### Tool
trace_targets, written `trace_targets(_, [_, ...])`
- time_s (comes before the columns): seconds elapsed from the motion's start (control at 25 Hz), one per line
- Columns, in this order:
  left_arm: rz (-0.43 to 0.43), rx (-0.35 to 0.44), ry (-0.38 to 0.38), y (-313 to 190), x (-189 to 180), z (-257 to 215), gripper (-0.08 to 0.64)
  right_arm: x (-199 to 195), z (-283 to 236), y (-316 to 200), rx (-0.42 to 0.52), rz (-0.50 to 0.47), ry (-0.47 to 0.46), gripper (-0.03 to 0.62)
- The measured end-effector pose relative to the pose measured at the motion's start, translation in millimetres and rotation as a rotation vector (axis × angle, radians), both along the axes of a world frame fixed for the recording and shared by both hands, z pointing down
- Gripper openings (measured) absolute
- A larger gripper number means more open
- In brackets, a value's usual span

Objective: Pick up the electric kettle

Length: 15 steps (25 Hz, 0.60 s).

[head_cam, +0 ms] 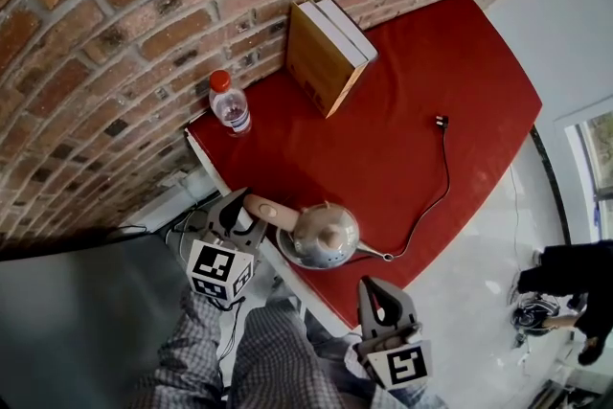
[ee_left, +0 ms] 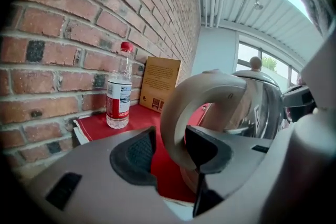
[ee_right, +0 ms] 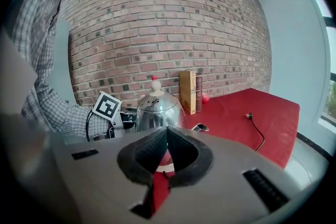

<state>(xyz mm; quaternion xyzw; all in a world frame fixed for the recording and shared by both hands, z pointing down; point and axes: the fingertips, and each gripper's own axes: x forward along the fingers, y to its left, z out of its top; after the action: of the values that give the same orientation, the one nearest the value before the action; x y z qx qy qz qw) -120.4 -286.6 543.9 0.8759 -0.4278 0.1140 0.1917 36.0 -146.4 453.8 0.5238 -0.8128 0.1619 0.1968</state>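
Observation:
The steel electric kettle stands near the front edge of the red-covered table, its beige handle pointing left. In the left gripper view that handle loops between the jaws of my left gripper, which is open; the dark pads flank it without squeezing. The kettle body fills the right of that view. My right gripper hangs just off the table's front edge, shut and empty. In the right gripper view the kettle stands beyond its closed jaws.
A black power cord runs from the kettle to a plug lying on the cloth. A water bottle and upright books stand by the brick wall. A person is at the lower right on the floor.

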Motion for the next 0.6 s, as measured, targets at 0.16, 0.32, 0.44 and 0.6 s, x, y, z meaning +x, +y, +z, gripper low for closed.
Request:
trace_targets(0.16, [-0.005, 0.008, -0.007, -4, 4, -1, 0.147, 5, 10, -1, -0.010, 0.019, -0.009, 0.006])
trace_targets(0.32, [-0.020, 0.002, 0.018, -5, 5, -2, 0.138, 14, 25, 0, -0.002, 0.070, -0.020, 0.008])
trace_targets(0.44, [-0.020, -0.001, 0.019, -5, 5, -2, 0.137, 17, 40, 1, 0.000, 0.089, -0.052, 0.012])
trace_targets(0.6, [-0.017, -0.007, 0.009, -6, 4, -1, 0.137, 19, 53, -9, -0.017, 0.209, -0.262, 0.147])
